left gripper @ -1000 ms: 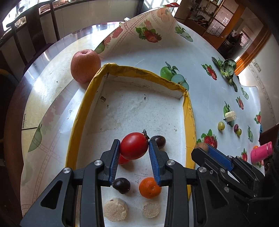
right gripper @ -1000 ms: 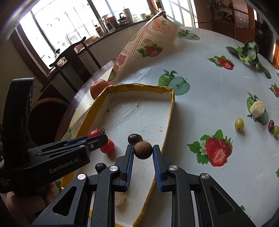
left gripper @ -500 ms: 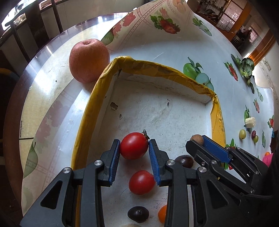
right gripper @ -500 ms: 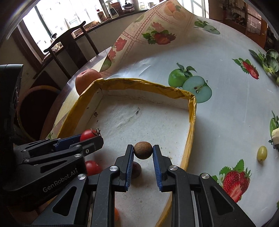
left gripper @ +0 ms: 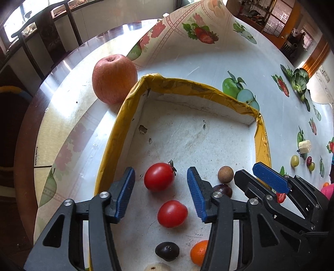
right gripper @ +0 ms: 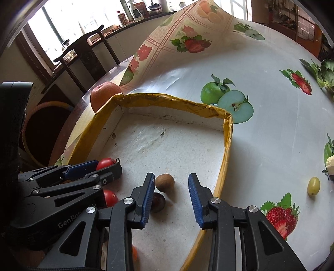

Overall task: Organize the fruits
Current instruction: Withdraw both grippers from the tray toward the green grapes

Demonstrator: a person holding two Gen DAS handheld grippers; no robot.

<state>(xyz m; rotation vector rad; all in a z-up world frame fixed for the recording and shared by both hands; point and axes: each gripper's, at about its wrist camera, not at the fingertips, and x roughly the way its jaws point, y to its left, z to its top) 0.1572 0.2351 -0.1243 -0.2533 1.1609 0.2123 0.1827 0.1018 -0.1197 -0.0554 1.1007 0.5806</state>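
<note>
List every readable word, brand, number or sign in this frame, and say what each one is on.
"GenRob": white lettering on the left gripper body, right wrist view; the rest is hidden behind the right gripper.
Small vertical print on the tablecloth edge: too small and blurred to read.
Labels on the windowsill bottles: too blurred to read.

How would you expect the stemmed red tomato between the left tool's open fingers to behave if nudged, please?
The tomato looks round and glossy, so it would probably roll across the tray floor. Its smooth skin may slip against the left tool, and hard squeezing could bruise it.
</note>
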